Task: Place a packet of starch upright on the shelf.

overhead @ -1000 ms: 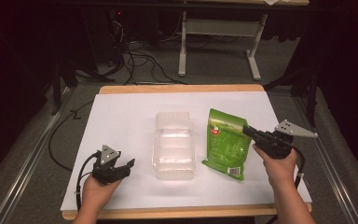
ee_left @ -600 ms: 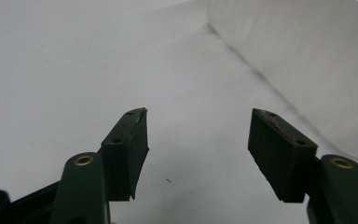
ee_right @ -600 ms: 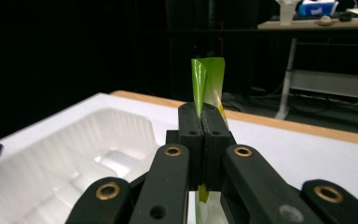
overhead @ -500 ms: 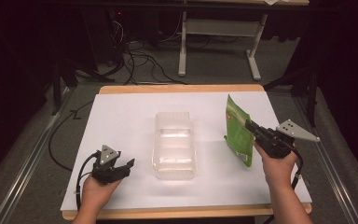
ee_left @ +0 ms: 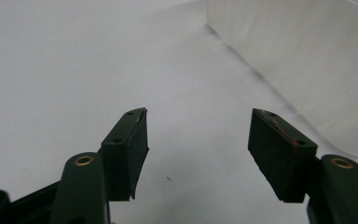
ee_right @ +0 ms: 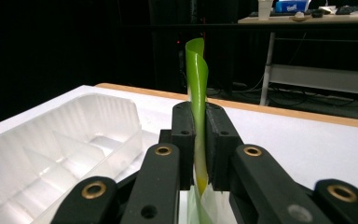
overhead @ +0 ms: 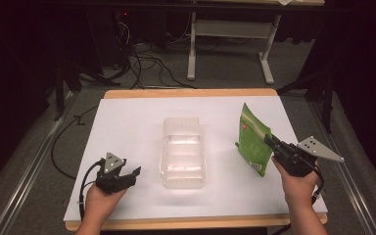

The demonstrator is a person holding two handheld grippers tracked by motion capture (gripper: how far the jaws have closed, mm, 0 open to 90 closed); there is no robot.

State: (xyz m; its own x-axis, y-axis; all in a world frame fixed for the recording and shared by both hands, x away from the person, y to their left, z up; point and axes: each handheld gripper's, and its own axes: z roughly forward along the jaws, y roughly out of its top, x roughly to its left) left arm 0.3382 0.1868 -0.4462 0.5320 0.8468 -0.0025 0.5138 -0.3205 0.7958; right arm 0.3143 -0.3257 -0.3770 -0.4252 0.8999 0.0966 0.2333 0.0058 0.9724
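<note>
A green pouch (overhead: 252, 139) stands on edge above the white table top, right of a clear plastic compartment tray (overhead: 183, 152). My right gripper (overhead: 270, 141) is shut on the pouch's lower right edge. In the right gripper view the pads clamp the thin green film (ee_right: 196, 93), which rises curled above the jaws; the jaws have just been opening slightly with the pouch still between them. The tray (ee_right: 51, 149) lies to their left. My left gripper (overhead: 132, 172) rests open near the table's front left, nothing between its fingers (ee_left: 279, 154), with the tray wall (ee_left: 307, 60) ahead on the right.
A white sheet (overhead: 127, 127) covers the wooden table. Beyond the far edge are a dark floor with cables (overhead: 142, 63) and a white desk frame (overhead: 230, 49). Another desk with items (ee_right: 307, 14) stands far behind.
The pouch went from lying flat beside the tray to standing on edge, lifted and tilted up in my right gripper. The left gripper has not moved.
</note>
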